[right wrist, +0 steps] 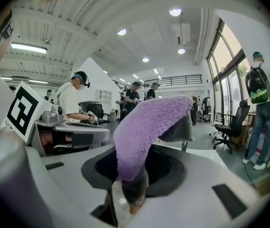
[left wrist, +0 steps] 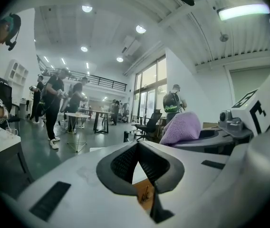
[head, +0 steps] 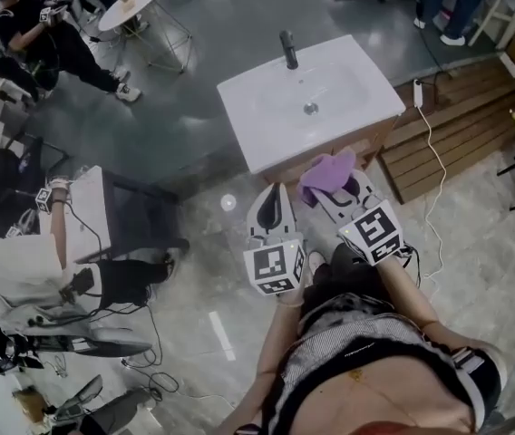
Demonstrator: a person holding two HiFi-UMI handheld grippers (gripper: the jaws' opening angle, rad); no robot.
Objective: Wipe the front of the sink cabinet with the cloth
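Purple cloth between right gripper fingers; left gripper fingers together, empty, near sink cabinet.

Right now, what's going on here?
A person stands at the white sink, a gripper in each hand. The right gripper is shut on a purple cloth, held up by the top of the wooden cabinet front; whether it touches can't be told. The left gripper sits beside it, fingers together, holding nothing.

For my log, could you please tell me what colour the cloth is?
Purple; the cloth shows best in the right gripper view.
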